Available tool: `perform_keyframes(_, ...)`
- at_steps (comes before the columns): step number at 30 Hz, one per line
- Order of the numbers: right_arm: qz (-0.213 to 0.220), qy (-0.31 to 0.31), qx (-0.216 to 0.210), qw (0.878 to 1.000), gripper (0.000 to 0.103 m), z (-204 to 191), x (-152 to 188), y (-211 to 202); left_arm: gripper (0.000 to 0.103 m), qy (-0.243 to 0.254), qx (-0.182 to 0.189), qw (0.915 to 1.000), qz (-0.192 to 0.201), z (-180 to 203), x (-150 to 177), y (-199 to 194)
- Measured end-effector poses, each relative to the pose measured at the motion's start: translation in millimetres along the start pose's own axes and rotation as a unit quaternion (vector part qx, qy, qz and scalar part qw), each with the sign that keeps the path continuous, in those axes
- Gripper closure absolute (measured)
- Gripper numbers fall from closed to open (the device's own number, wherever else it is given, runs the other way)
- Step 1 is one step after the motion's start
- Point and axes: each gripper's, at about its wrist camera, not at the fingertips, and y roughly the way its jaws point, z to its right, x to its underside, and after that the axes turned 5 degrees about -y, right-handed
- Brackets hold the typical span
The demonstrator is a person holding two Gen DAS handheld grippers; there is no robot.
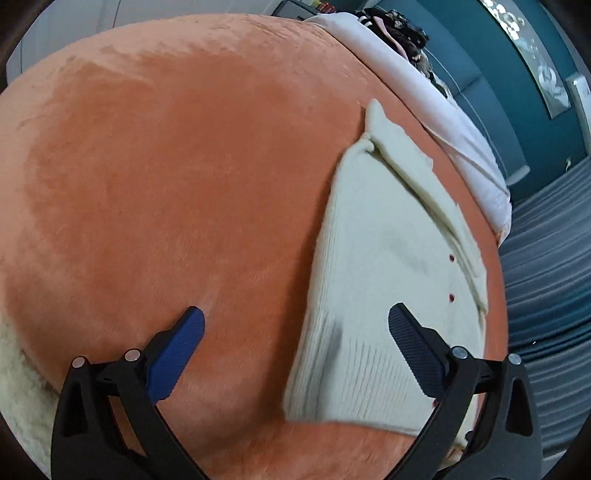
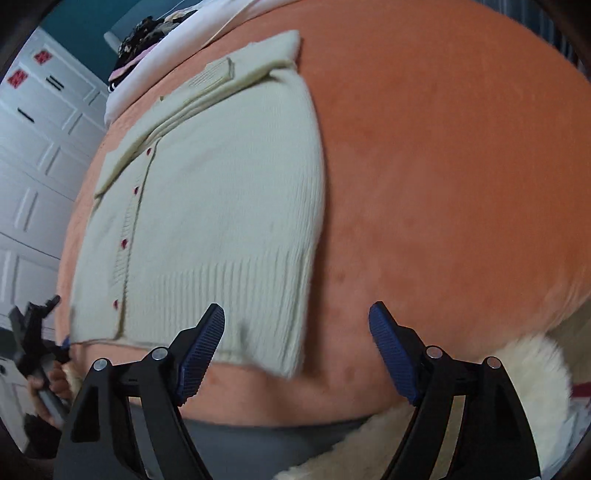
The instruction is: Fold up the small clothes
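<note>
A cream knit cardigan (image 1: 384, 266) with small red buttons lies flat on the orange plush surface (image 1: 166, 184), one sleeve folded across its top. In the right wrist view the cardigan (image 2: 221, 206) fills the left half, ribbed hem toward me. My left gripper (image 1: 295, 321) is open and empty, above the cardigan's hem edge, one finger over the knit, the other over bare orange. My right gripper (image 2: 297, 321) is open and empty, just above the hem's near right corner. The left gripper also shows at the far left of the right wrist view (image 2: 33, 332), held by a hand.
A pale pink blanket (image 1: 436, 103) and a pile of dark patterned clothes (image 1: 399, 26) lie along the far edge. White fluffy fabric (image 2: 528, 373) sits at the near edge. White panelled doors (image 2: 33, 147) and a teal wall (image 1: 498, 74) stand beyond.
</note>
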Motion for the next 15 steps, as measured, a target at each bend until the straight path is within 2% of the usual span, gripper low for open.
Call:
perform_keyframes(3, 0.007, 0.017, -0.047, 0.999, 0.023, -10, 20, 7, 0.005, -0.002, 0.014, 0.9996, -0.025, 13, 14, 9)
perform_keyframes(5, 0.017, 0.017, -0.052, 0.998, 0.023, -20, 18, 14, 0.005, 0.004, 0.004, 0.9997, -0.025, 23, 16, 15)
perform_keyframes(6, 0.022, 0.017, -0.056, 0.998, 0.027, -24, 15, 16, 0.008, 0.001, 0.000, 0.9997, -0.026, 27, 15, 17)
perform_keyframes(7, 0.028, 0.016, -0.064, 0.997, 0.046, -28, 10, 18, 0.016, -0.005, 0.010, 0.9995, -0.028, 31, 12, 17)
perform_keyframes(8, 0.026, 0.017, -0.068, 0.997, 0.079, -31, 6, 20, 0.053, -0.008, 0.031, 0.9986, -0.041, 33, 11, 17)
perform_keyframes(9, 0.025, 0.018, -0.062, 0.998, 0.093, -34, 1, 20, 0.086, -0.008, 0.040, 0.9973, -0.061, 38, 7, 20)
perform_keyframes(10, 0.032, 0.018, -0.064, 0.997, 0.094, -40, -6, 14, 0.093, -0.008, 0.043, 0.9967, -0.069, 41, 2, 19)
perform_keyframes(15, 0.098, -0.021, -0.100, 0.990, 0.095, -64, -15, -47, 0.095, 0.017, 0.064, 0.9967, -0.045, 55, 0, -32)
